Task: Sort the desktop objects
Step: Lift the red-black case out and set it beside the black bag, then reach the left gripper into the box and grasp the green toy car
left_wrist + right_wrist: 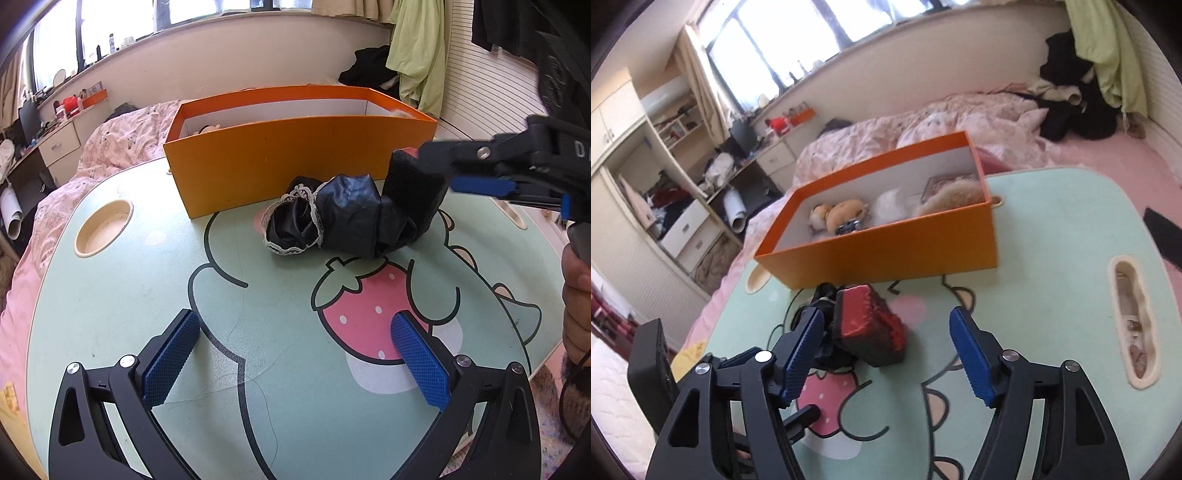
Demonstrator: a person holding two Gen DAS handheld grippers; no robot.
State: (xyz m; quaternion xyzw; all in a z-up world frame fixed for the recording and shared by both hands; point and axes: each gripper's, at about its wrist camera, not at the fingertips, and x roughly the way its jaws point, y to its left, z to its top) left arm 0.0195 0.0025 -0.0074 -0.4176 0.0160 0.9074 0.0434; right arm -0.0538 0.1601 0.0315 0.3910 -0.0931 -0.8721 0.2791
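The soft, light black folded pouch with a red end face lies at centre frame on the counter, left of the gaping right tool; pinch its padded sides.

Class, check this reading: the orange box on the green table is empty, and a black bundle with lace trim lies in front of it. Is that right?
Not quite. The orange box is not empty: the right wrist view shows plush toys and furry items inside. The rest stands: it sits on the green table, with the black bundle with lace trim in front of it.
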